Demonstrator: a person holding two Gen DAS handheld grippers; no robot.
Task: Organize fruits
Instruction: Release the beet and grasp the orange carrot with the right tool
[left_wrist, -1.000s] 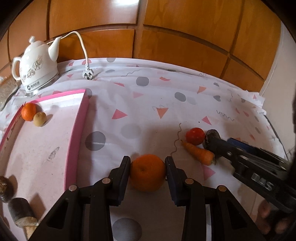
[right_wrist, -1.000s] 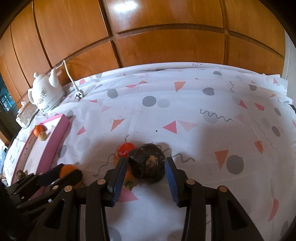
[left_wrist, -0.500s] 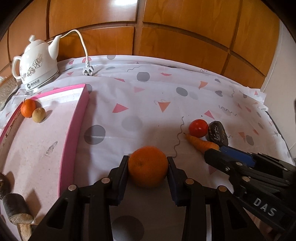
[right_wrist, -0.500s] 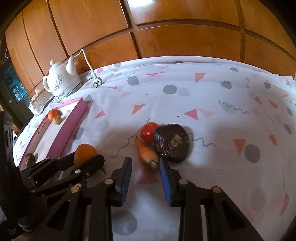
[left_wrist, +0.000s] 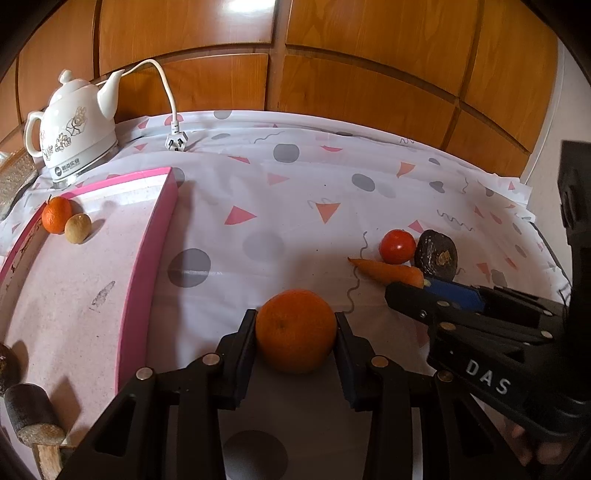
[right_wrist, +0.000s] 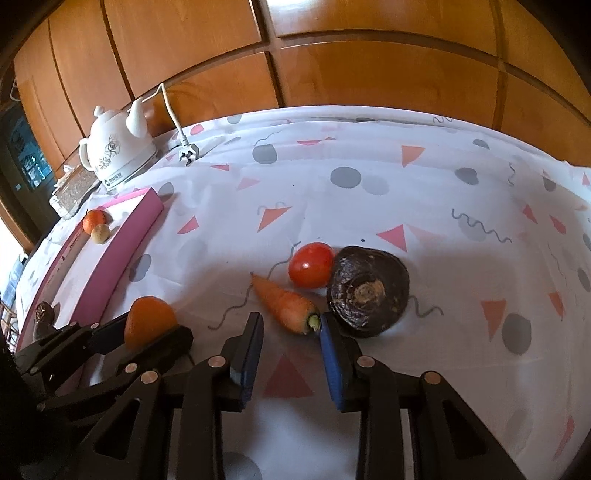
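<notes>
Where the left tool (left_wrist: 296, 325) sits nearest, its two black fingers press both flanks of a large round orange (left_wrist: 295, 330), gripping it just above the bench.

Item: right tool (right_wrist: 290, 328), fingers parted with blue pads, nothing between them; the right pad (right_wrist: 330, 365) stands just beside the green-stubbed end of a tapered orange carrot (right_wrist: 286, 304).

Item: carrot, lying flat on the white bench cloth with pink triangles and grey dots (right_wrist: 369, 206), point aimed away toward the left.

Item: small glossy red tomato (right_wrist: 311, 264), just beyond the carrot, apparently touching a dark, wrinkled, round brownish-black fruit (right_wrist: 367, 291) to its right.

Item: shallow pink-rimmed tray with a pale speckled floor (left_wrist: 144, 258), left of the orange. Contents, far corner: one small mandarin orange (left_wrist: 56, 215) touching one small tan round fruit (left_wrist: 78, 228). Near edge: dark objects, partly cut off, kind unclear.

Item: white ceramic electric kettle with floral print (left_wrist: 75, 129), beyond the tray; its white cord and plug (left_wrist: 176, 140) rest on the cloth.

Item: wooden panelled wall (left_wrist: 332, 74), behind the bench.
</notes>
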